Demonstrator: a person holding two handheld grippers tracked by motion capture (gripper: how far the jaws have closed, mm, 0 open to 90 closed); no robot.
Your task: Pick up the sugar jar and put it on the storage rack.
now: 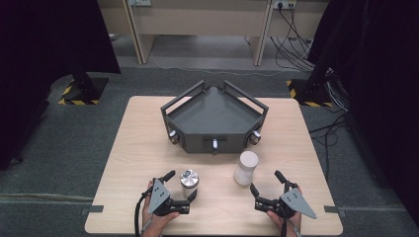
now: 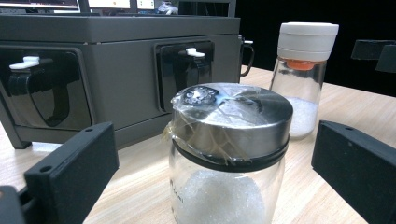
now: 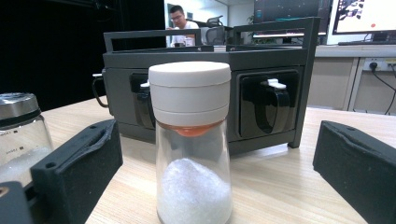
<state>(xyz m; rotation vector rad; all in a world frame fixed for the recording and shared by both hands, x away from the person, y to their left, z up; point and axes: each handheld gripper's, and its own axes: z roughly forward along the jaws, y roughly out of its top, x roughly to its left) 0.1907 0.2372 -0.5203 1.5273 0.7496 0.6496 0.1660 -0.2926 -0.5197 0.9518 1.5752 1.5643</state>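
Left claw (image 1: 180, 186) wide around steel-lidded jar (image 1: 189, 183), pads clear. Right claw (image 1: 267, 181) wide, near white-capped shaker (image 1: 245, 168). Dark tray (image 1: 215, 121) far on surface (image 1: 138, 148).

High view looks forward and down over whole desk (image 1: 148, 148). Both gripper views sit low, close, facing the dark rack (image 2: 140, 70); both share the two jars.

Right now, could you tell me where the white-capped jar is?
In the high view the white-capped jar stands upright on the table, front right of the dark tray, just ahead of the open right gripper.
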